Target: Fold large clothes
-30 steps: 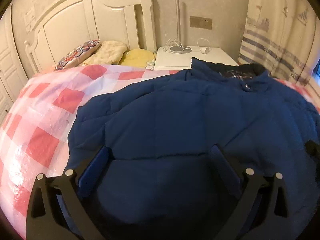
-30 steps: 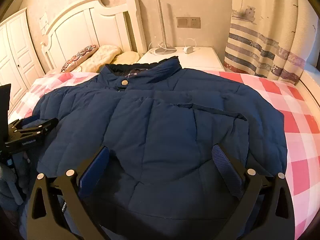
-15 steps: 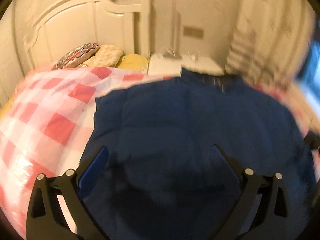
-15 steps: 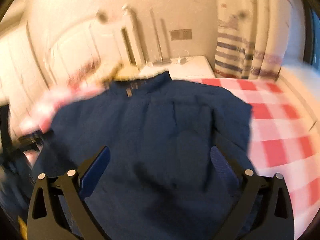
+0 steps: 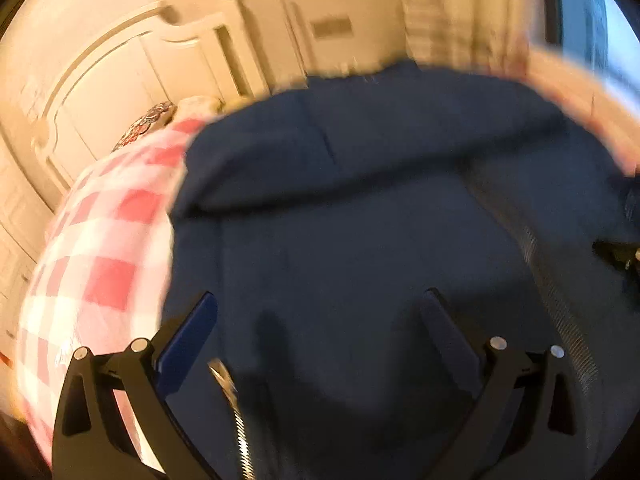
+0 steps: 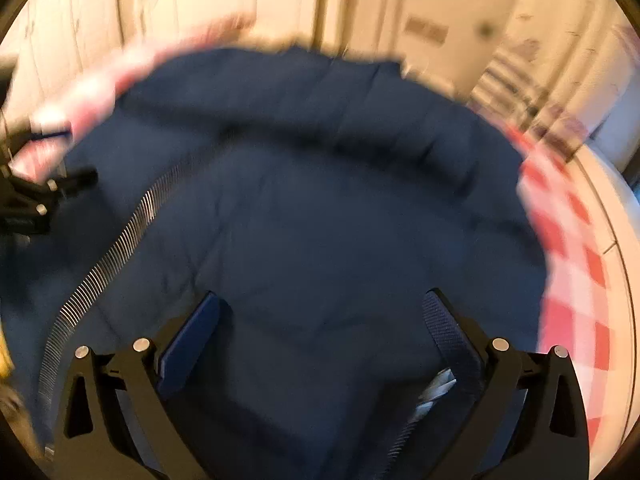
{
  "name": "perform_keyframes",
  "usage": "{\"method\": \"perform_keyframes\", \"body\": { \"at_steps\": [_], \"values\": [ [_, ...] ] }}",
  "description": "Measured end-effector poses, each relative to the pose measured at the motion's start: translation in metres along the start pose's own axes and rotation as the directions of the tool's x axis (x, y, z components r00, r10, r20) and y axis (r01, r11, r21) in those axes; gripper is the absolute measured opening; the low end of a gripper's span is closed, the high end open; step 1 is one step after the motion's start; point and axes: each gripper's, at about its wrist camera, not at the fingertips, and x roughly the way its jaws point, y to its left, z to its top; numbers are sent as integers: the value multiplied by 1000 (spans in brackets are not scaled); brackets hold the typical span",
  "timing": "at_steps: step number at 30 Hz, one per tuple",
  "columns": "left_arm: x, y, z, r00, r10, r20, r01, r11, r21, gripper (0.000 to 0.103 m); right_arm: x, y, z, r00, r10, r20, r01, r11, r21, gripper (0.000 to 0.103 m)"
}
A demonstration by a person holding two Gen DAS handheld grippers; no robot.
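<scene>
A large navy padded jacket (image 5: 360,220) is seen spread over a bed with a pink-and-white checked cover (image 5: 100,248), filling most of both wrist views. Both frames are smeared by motion, so fine detail is taken as uncertain.

Left gripper (image 5: 320,320): jaws are held wide apart, nothing between them, poised over the jacket's lower body. The checked cover shows at 9 o'clock. A metal zipper line (image 5: 560,300) runs from 3 toward 5 o'clock, and a second run of teeth is seen near the 7 o'clock finger.

Right gripper (image 6: 320,320): jaws likewise spread wide, nothing gripped. A pale tag or label appears to sit by the right-hand finger, though this cannot be confirmed. The zipper edge (image 6: 120,240) curves from 10 down to 8 o'clock. The other gripper is glimpsed at 9 o'clock, and the checked cover at 3 o'clock.

Handling, as judged: the jacket is expected to be soft, puffy and springy, bulky rather than heavy, with a slick shell that may slide out of a shallow pinch. Folds will likely rebound. A hold is best taken on a firm edge — the hem or zipper placket — with a deep bite of fabric.
</scene>
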Motion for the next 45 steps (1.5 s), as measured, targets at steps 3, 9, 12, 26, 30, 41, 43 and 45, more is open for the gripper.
{"method": "perform_keyframes", "body": {
  "at_steps": [3,9,12,26,30,41,43,45],
  "values": [
    [3,3,1,1000,10,-15,-10,1000,-28,101,-1,-10,0,1000,11,-4,-10,998,56,98],
    [2,9,-5,1000,11,-17,-11,999,-50,101,-23,-10,-18,1000,-2,11,1,996,85,98],
    [4,12,-5,1000,-4,-29,3,998,-64,101,-24,-18,-32,1000,8,15,-10,993,121,99],
    [-33,15,-50,999,18,-47,-23,994,-103,101,-40,18,-54,998,13,56,-17,997,71,99],
    [-37,25,-64,999,-26,-45,19,990,-140,101,-43,15,-56,998,18,66,-25,995,93,98],
    [-74,16,-110,999,-32,10,33,993,-112,101,-63,49,-84,992,54,118,-54,999,-2,98],
    [-84,29,-120,998,-60,10,61,987,-145,101,-76,42,-89,994,14,106,-13,1000,-3,98],
    [-97,44,-135,997,-64,36,69,983,-167,101,-91,27,-102,992,-10,124,5,999,36,98]
  ]
}}
